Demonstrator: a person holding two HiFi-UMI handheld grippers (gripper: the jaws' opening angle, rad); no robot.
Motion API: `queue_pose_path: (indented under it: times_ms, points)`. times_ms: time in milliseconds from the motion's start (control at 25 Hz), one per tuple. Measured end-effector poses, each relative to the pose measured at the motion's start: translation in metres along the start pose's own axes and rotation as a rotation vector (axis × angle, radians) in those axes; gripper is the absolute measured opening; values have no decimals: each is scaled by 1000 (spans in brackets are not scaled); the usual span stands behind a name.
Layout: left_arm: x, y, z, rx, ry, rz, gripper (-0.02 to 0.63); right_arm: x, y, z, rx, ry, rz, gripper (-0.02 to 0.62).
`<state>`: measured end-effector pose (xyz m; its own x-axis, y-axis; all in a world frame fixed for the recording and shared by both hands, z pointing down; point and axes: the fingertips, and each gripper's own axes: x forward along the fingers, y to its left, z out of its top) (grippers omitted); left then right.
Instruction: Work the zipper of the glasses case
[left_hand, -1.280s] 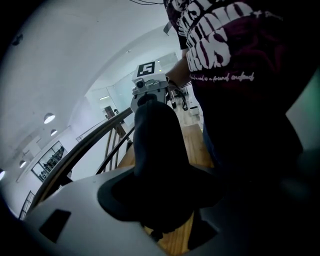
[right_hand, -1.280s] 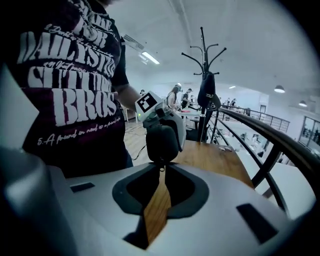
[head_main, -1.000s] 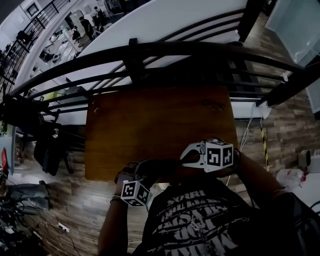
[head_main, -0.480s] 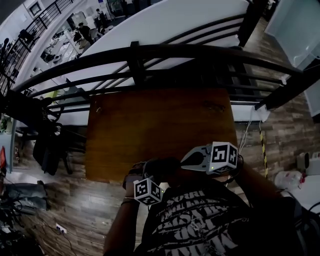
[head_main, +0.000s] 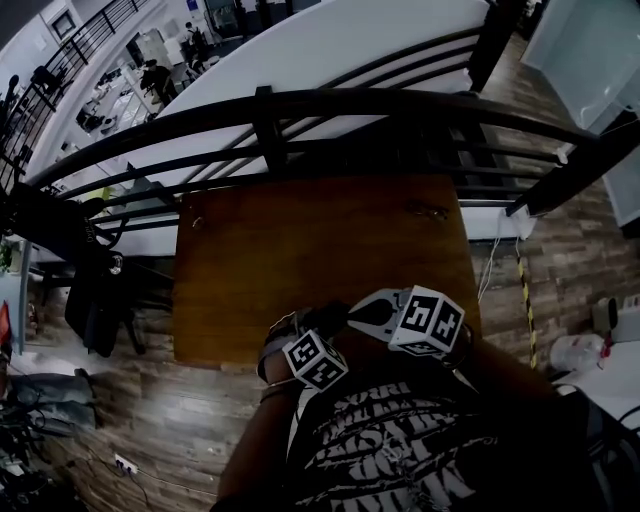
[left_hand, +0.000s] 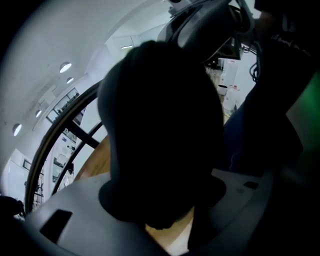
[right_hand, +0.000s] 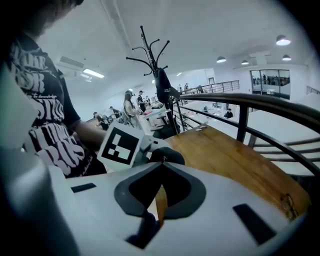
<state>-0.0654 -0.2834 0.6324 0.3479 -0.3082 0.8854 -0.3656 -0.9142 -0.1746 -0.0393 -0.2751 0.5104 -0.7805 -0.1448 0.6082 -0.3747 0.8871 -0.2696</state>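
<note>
Head view: glasses case (head_main: 322, 318) held over the bench's (head_main: 300, 240) near edge, between both tools.
Left tool (head_main: 305, 330): spread wide, clamping the case's lower end.
Right tool (head_main: 352, 312): pressed together, tips at the case's far end; zipper pull too small to tell.
Case axis: lengthwise out of the left tool, pointing toward the right one.

The desk (head_main: 300, 250) is showing brown wood grain. The glasses case (left_hand: 160, 130) is appearing black. The left hand-held gripper (head_main: 310, 338) and right hand-held gripper (right_hand: 160, 156) are showing pale grey shells with black-and-white square markers. The shirt (head_main: 400, 440) is displaying white lettering on black.
</note>
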Motion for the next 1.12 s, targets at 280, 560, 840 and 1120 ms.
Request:
queue_pose_path:
  times_ms: [280,560,840,1120]
  points:
    - [1,-4,-3,-8,47,-43,250,5,7,5,82,-4,3,-2]
    - [-10,8,-29,78,40,-7,255,26,10,3,138,21,-75,-2]
    - [-45,11,-8,77,-251,6,259,18,-39,-30,173,95,-316,-2]
    - [-27,3,3,-54,-124,-22,255,22,-30,-25,-241,273,-485,-2]
